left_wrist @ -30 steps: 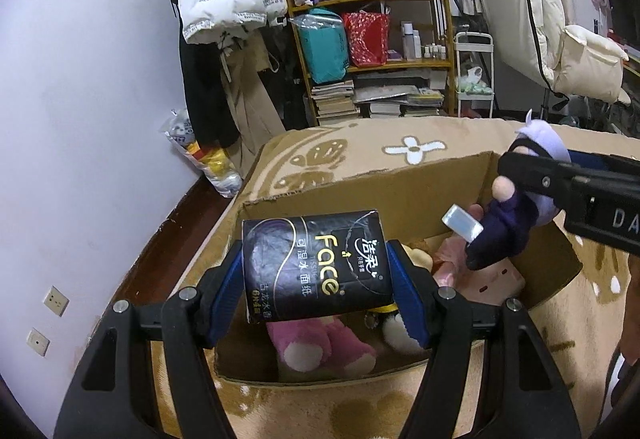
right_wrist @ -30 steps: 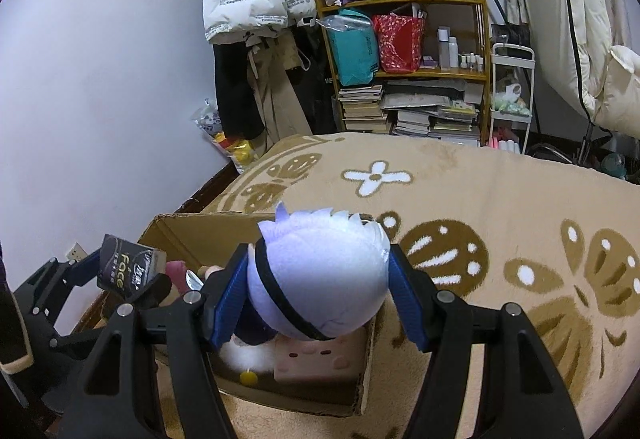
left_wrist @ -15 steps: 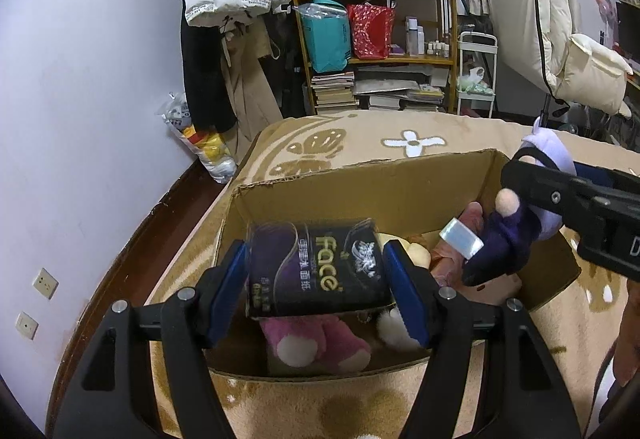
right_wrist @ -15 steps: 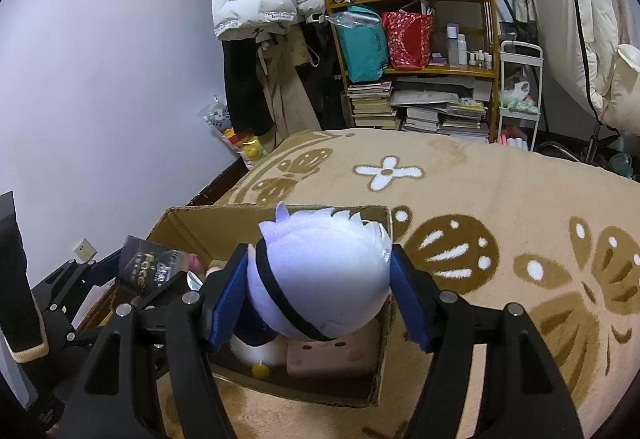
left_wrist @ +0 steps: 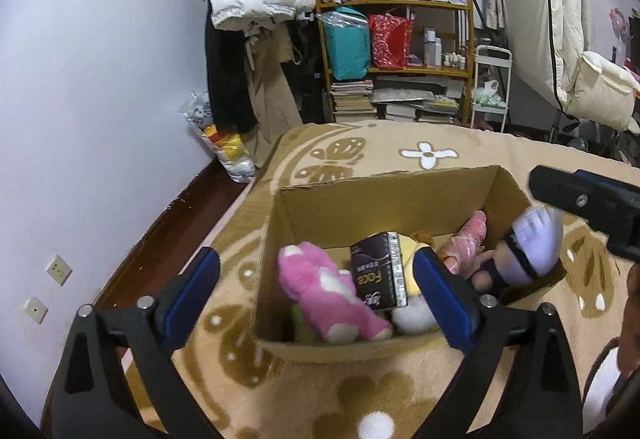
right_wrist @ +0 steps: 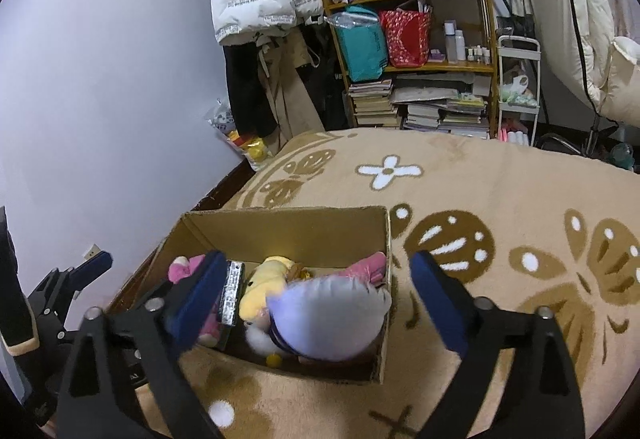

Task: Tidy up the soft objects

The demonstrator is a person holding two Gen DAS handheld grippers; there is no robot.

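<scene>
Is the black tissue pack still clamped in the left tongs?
No. The black tissue pack sits in the cardboard box, clear of the opening left tongs.

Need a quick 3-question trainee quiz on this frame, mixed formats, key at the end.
1. True or false: the dark tissue pack is clamped between the pads of the left gripper.
2. Where does the lavender-haired doll sit in the cardboard box? A) at the right end, B) in the far left corner, C) outside on the blanket.
3. Fill in: the plush next to the tissue pack at the box's left end is ____ coloured.

Key: 1 false, both grippers' jaws are opening and the pack lies in the box; 2 A; 3 pink.
</scene>
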